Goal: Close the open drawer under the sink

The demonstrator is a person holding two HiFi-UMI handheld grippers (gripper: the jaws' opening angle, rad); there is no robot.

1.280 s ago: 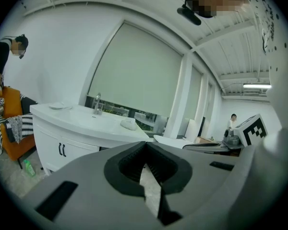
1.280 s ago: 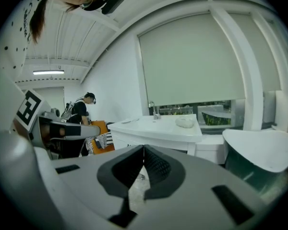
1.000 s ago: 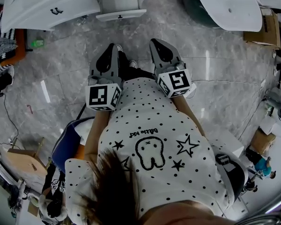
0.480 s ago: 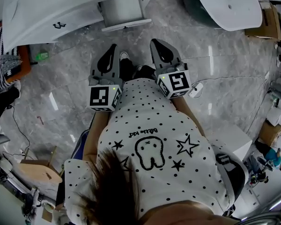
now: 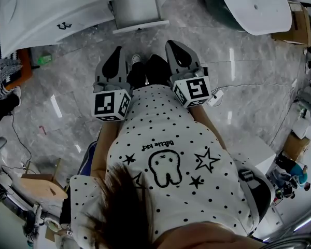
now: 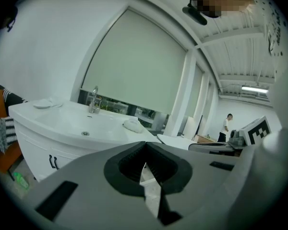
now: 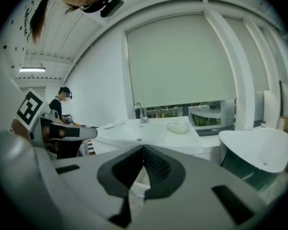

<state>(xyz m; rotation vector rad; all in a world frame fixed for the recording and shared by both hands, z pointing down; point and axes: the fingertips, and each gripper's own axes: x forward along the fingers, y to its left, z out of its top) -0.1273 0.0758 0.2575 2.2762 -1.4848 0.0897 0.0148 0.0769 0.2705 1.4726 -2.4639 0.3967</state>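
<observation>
- Both grippers have been brought fwd since 1 s ago. In head view the gap between the jaw tips and the open drawer [image 5: 137,12] has shrunk, and the L gripper [image 5: 118,51] has been shifted slightly outward.
- L gripper: jaws are pressed fully together, tips meeting, nothing held btwn them.
- R gripper [image 5: 171,45]: jaws are likewise closed tip to tip, with nothing gripped.
- The two grippers are held side by side and pointed the same way, with marker cubes [image 5: 111,105] at the rear, close to a polka-dot shirt [image 5: 166,154].
- The drawer is seen pulled out of the white sink unit [image 5: 52,9]. It lies ahead of the jaws, roughly midway btwn the two pairs, near the tips but not touched.
- A dark door handle [image 5: 64,26] on the unit is seen ahead and to the left of the L jaws.
- In left gripper view the sink basin [image 6: 81,126] and faucet [image 6: 93,99] are seen above and left of the jaws, with a white cloth [image 6: 133,124] on the counter just above the tips.
- A white tub-like fixture [image 5: 249,4] is seen ahead and to the right of the R jaws.
- Grey marble floor [image 5: 67,87] is seen under both jaw pairs.
- A standing person [image 6: 226,123] is seen far off to the right of the L jaws.
</observation>
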